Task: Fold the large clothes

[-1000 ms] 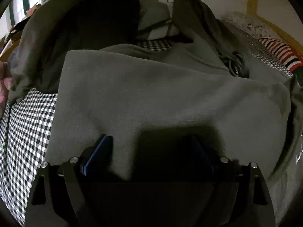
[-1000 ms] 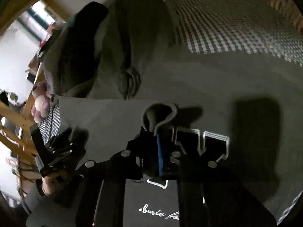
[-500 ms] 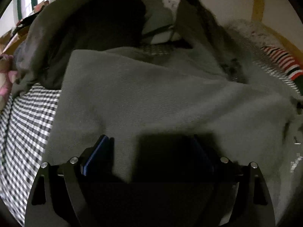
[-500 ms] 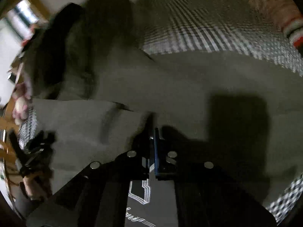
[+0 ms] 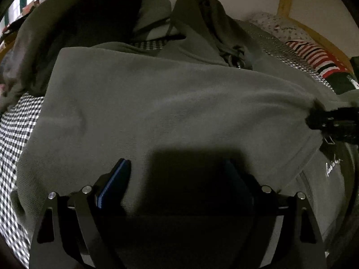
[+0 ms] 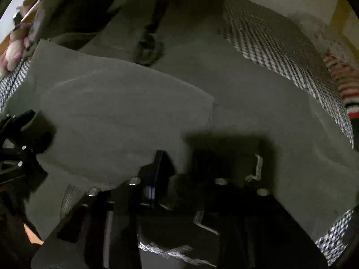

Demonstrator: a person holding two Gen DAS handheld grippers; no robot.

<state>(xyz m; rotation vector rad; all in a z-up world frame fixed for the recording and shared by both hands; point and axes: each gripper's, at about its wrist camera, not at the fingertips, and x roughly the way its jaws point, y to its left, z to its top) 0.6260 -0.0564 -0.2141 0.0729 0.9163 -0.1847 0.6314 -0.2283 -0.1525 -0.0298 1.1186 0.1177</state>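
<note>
Currently grey sweatshirt [image 5: 170, 103] lies spread across checked bedsheet [image 5: 15, 130], folded panel on top, other clothes piled at bed's far edge. Left gripper [image 5: 177, 174] hovers wide open over near hem, nothing between pads. Right gripper [image 6: 202, 163] at panel's right edge, jaws opening, no cloth visibly pinched. For clean fold: let edge drop flat before lifting away, square panel edge to body, smooth ridge, then take next hem with both grippers.
</note>
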